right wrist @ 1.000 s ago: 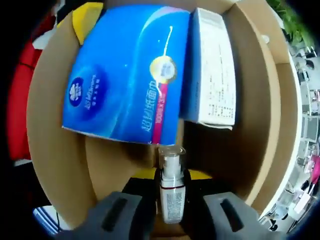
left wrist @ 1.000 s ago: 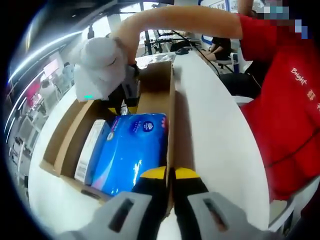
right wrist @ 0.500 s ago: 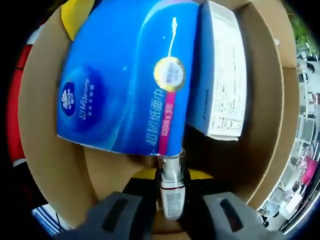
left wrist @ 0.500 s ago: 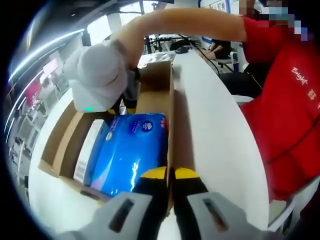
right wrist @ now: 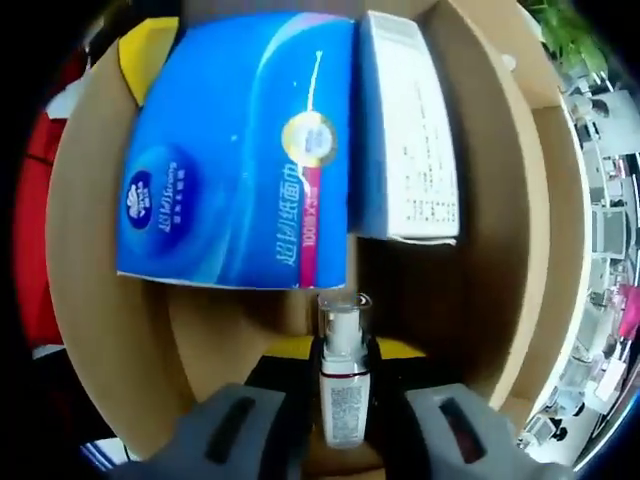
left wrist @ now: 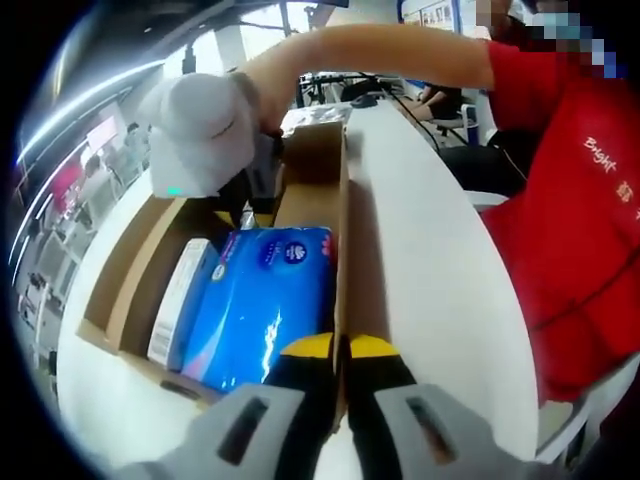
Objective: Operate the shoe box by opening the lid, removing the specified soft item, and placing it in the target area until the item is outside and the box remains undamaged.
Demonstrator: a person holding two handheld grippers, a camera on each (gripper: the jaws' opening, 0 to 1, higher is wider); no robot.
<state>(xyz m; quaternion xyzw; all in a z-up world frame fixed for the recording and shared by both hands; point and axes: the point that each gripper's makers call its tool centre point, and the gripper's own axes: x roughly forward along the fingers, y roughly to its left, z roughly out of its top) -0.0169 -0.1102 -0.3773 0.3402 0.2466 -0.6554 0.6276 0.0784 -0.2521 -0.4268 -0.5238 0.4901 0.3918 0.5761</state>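
Shoe box (left wrist: 150, 270), brown cardboard, lay open on a white table (left wrist: 430, 290), with its lid flap folded out to the side. Inside it sat a blue soft tissue pack (left wrist: 262, 300), flat on the floor of the box and against the wall nearest the left gripper. Just beside the pack, touching its long edge, lay a white and blue carton (left wrist: 178, 300) printed with small text.

Left gripper (left wrist: 340, 350) was at the near end of the box. Its yellow-tipped jaws stood pressed together on the cardboard side wall, one jaw inside the box and one outside, pinching the wall edge.

Right gripper (left wrist: 240, 195), seen from the left gripper view, was lowered into the far end of the box under a gloved hand (left wrist: 200, 130) and a bare forearm reaching in from a person in a red shirt (left wrist: 570, 240).

In the right gripper view the tissue pack (right wrist: 240, 150) and the carton (right wrist: 405, 130) lay side by side ahead, with the box walls (right wrist: 95, 300) curving round. The right gripper (right wrist: 343, 365) had its jaws closed on a small clear bottle (right wrist: 343, 385) with a white label and a clear cap. The bottle stood upright between the jaws, its cap just short of the pack's near edge; I could not tell whether they touched.
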